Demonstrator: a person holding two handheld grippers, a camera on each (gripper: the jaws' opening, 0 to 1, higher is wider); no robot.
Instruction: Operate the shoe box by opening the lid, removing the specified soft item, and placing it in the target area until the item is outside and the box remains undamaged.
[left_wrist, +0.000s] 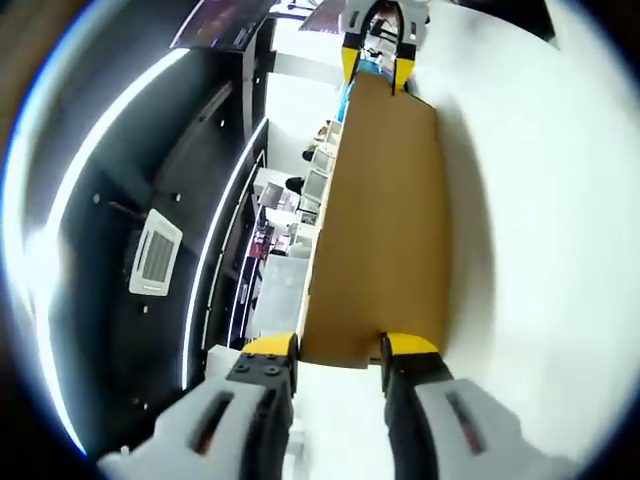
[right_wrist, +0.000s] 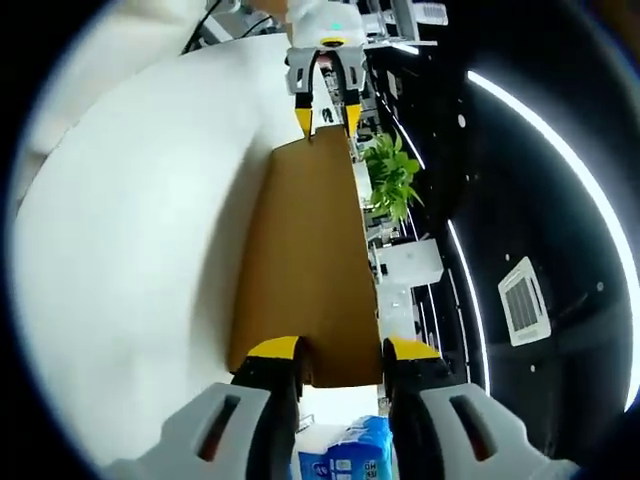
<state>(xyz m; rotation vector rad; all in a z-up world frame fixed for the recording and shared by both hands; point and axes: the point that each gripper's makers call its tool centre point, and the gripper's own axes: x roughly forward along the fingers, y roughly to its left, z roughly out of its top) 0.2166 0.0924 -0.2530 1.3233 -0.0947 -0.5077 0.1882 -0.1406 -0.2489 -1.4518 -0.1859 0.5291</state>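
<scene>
Left tongs (left_wrist: 338, 352) and right tongs (right_wrist: 340, 355) each pinch an end of the cardboard lid (left_wrist: 385, 215), center frame; lift both ends evenly, gently.

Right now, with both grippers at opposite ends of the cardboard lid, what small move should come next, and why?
Probably carry the lid sideways and set it down. The left gripper and right gripper each hold an end, and it looks already tilted up against the ceiling.
</scene>
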